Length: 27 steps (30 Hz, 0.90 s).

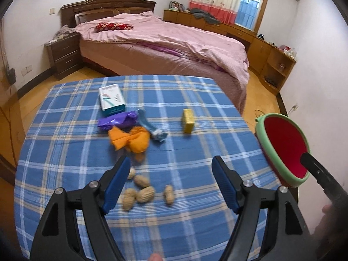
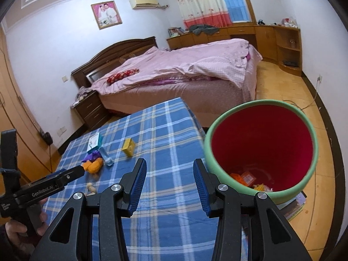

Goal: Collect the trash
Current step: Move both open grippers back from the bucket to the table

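Left tongs (image 1: 171,163) spread wide, gripping nothing, poised above peanut shells (image 1: 142,192) scattered on the checked counter (image 1: 65,152). Right tongs (image 2: 169,165) parted about halfway, also empty, hovering over the counter's edge just beside the bin (image 2: 304,134). Green-rimmed, red inside, holding orange and yellow scraps (image 2: 248,177) at the bottom. Farther along the counter: orange peel (image 1: 130,141), purple wrapper (image 1: 118,121), white box (image 1: 112,97), yellow box (image 1: 188,120).

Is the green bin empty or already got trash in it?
Not empty. The right wrist view looks into the bin and shows orange and yellow scraps lying at the bottom; most of the red interior is bare.
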### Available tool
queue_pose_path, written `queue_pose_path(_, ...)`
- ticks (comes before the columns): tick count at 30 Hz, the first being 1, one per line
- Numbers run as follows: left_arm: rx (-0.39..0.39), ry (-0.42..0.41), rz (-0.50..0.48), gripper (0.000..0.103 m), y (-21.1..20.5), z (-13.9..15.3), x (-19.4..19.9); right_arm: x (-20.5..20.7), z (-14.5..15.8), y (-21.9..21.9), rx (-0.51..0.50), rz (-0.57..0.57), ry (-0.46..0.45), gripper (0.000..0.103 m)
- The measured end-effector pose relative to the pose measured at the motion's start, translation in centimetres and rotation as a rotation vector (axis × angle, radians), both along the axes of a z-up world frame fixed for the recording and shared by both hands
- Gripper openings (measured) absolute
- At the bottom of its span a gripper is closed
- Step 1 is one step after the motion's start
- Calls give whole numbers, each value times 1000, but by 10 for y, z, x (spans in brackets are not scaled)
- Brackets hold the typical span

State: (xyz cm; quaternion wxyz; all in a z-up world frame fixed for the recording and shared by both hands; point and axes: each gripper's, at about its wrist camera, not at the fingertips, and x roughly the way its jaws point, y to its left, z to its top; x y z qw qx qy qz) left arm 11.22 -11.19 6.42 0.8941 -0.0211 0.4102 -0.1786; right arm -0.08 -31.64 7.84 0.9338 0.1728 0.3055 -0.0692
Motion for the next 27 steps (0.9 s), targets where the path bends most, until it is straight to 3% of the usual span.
queue_pose_path(6,-31,8,23,77,21,-5,8,11,-8,11,2,25,22,46)
queue_pose_path(13,28,-9,59,77,34,-17,26,25,-20,20,11,40,56,46)
queue_pose_path(22,102,-33,13,76,21,-37,43,52,-41,25,41,56,107,46)
queue_pose_path(27,159,-56,-5,58,6,-43,54,67,-48,28,44,73,128,46)
